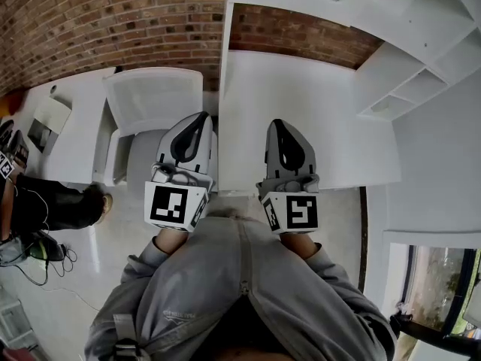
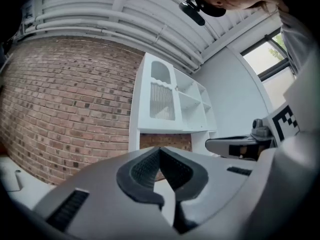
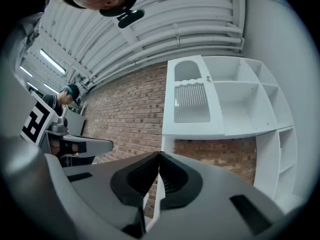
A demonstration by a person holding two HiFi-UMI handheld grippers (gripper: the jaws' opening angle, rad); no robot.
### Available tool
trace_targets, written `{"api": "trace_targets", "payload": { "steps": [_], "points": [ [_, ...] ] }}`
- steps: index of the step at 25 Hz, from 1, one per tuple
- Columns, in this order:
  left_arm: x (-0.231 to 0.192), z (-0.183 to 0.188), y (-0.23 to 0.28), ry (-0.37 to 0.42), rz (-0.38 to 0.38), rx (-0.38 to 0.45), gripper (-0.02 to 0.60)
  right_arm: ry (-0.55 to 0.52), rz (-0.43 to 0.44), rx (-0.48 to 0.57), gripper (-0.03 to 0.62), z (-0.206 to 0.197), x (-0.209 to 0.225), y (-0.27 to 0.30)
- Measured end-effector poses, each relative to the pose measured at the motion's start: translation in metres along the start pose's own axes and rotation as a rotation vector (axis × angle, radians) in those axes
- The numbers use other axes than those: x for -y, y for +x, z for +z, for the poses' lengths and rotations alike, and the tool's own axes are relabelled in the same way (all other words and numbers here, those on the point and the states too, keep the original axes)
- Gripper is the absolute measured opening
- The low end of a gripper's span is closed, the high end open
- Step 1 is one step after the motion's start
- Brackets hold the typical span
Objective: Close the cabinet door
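The left tongs (image 2: 160,150) and right tongs (image 3: 159,155) are held pressed together, side by side; the white cabinet door (image 3: 191,103) is seen above and beyond them, apparently flush with the shelves (image 3: 240,104).

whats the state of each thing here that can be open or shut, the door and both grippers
cabinet door, looks closed, flush with the front of the shelf unit
left gripper, shut, nothing between its jaws
right gripper, shut, nothing between its jaws
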State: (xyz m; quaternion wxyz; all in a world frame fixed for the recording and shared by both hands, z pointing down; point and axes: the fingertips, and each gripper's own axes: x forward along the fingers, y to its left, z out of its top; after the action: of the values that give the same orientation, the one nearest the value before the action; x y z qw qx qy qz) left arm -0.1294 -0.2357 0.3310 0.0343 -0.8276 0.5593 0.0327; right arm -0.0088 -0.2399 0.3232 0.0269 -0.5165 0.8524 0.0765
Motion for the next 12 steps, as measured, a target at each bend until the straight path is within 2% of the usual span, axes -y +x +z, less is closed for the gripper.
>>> {"api": "trace_targets", "payload": {
  "steps": [6,12],
  "points": [
    [-0.007,-0.024,-0.005,-0.018,0.037,-0.044,0.006,0.02,0.017,-0.017,0.026,-0.015,0.0,-0.002],
    [-0.005,-0.024,-0.002,-0.005,0.038,-0.061,0.006,0.026,0.033,-0.034,0.026,-0.019,-0.001,0.001]
  ]
}}
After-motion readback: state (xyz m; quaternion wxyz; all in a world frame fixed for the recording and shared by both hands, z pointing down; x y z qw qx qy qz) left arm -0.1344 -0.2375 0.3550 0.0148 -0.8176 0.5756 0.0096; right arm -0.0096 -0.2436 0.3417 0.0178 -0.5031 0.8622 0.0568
